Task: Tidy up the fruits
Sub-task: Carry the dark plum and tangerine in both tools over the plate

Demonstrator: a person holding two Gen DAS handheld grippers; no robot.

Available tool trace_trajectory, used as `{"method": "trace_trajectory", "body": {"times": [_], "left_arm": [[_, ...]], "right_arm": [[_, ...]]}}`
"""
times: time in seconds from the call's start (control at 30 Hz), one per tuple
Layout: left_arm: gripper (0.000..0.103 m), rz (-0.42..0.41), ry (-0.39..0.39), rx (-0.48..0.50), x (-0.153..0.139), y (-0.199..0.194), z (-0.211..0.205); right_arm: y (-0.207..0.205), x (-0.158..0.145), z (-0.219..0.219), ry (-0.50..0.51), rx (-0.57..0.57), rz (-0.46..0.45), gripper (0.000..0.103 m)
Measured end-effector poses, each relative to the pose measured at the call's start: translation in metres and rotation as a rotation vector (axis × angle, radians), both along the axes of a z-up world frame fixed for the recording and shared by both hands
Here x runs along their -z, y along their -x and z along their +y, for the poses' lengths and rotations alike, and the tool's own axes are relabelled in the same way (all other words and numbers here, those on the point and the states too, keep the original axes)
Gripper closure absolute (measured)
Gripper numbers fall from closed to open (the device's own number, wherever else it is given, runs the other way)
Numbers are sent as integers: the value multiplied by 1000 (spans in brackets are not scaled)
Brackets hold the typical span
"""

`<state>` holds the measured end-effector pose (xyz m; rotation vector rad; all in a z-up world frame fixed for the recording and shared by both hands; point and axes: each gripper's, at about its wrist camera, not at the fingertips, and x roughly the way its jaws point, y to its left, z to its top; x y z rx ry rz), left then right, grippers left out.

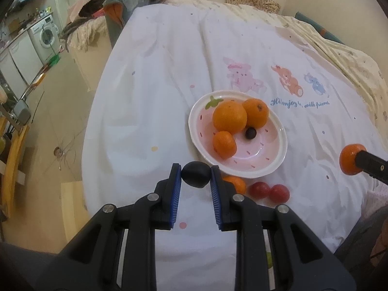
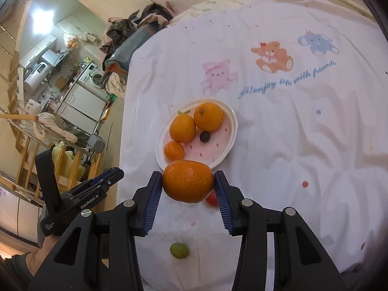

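A pink strawberry-pattern plate (image 1: 264,162) (image 2: 228,131) lies on the white bedsheet and holds two large oranges (image 1: 230,117), a small orange (image 1: 224,144) and a dark grape (image 1: 250,133). My left gripper (image 1: 196,175) is shut on a dark plum (image 1: 196,174), held just before the plate's near rim. My right gripper (image 2: 188,181) is shut on an orange (image 2: 188,180), above the plate's near edge; that orange also shows at the right in the left wrist view (image 1: 349,158). On the sheet lie another orange (image 1: 236,183), two red fruits (image 1: 269,191) and a green fruit (image 2: 179,250).
The white sheet (image 1: 155,77) with cartoon animals covers a bed. Its left edge drops to the floor (image 1: 55,126). Clothes are piled on a chair (image 1: 114,7) at the far left. A wooden rack (image 2: 48,160) and a washing machine (image 1: 46,32) stand at the left.
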<state>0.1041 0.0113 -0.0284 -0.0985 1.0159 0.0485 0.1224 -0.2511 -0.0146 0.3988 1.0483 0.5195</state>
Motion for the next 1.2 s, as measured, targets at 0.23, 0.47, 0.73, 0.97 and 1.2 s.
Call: {"method": "trace_trajectory", "body": {"times": [0.23,0.47,0.73,0.97,1.2], "left_arm": [[83,16,8,3,-8,-3,-4],[83,8,-16,19,-21,-11,-8],[83,8,-16,25,-28,-35,-15],[83,3,-38,56,-31,-54,-23],[83,4,-51,81,-30,-73,-26]], "right_arm": [[-13,-8,-3,1,-4,-47,57],[-30,-9,-5,-23,6,-43,57],[-52,-9,-8,-34,22,-35,57],[-70,-4,-6,-14,28,-33,57],[-85,3,1,19,18,-27,57]]}}
